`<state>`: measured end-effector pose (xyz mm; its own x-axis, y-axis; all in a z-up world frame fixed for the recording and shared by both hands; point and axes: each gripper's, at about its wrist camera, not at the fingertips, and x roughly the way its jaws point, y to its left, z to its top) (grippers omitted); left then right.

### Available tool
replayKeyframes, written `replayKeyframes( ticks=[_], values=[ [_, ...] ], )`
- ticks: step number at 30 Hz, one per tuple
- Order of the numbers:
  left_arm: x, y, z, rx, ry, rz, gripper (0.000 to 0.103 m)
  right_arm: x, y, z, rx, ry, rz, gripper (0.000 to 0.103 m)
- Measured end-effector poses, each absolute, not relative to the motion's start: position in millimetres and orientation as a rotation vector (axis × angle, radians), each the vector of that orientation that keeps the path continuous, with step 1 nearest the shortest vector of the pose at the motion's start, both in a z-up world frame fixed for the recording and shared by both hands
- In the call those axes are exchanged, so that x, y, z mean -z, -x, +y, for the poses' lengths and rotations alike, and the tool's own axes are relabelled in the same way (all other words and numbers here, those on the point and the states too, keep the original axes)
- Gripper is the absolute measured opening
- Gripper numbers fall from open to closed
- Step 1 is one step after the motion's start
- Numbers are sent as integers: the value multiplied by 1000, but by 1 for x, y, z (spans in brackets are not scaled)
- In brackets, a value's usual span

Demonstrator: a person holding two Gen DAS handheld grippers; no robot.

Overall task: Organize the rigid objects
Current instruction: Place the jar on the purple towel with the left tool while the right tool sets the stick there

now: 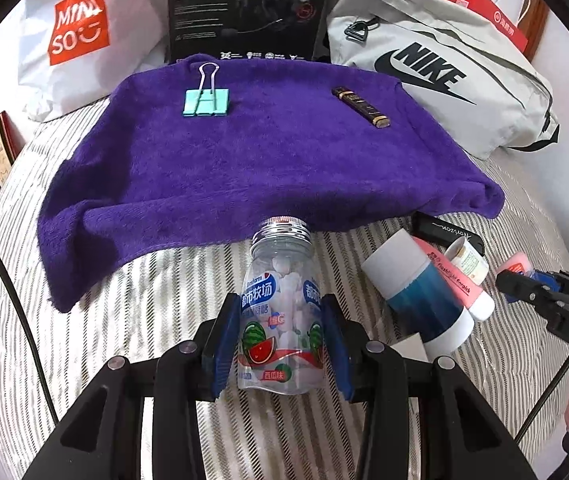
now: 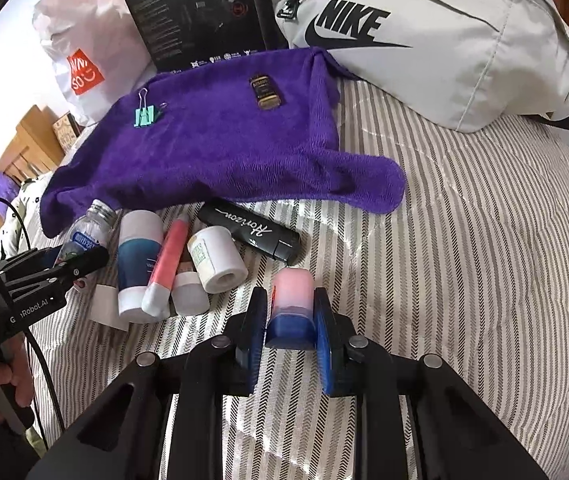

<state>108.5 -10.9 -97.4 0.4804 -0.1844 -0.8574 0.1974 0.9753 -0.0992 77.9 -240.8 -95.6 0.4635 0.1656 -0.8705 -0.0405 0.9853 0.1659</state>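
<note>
Where left view crops, pink stick (image 2: 293, 286) shows.

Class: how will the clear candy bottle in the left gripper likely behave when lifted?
The candy bottle looks like thin clear plastic, so probably light and slightly squeezable. Its smooth round sides may slip between the left gripper pads. Loose candies inside would likely shift.

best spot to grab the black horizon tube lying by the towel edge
Grip the black tube across its middle, coming straight down from above. It lies flat on the striped cover, so only its round sides are open. Its left end sits close to the white bottle; the towel-side and near-side flanks look clear for the fingers.
</note>
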Motion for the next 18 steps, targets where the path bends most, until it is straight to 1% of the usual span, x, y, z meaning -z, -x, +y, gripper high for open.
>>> replayKeyframes(
  ticks=[18],
  values=[
    [76,-107,19,219,45,1011,39,78,-97,-232,-233,-140,1074,23]
  ],
)
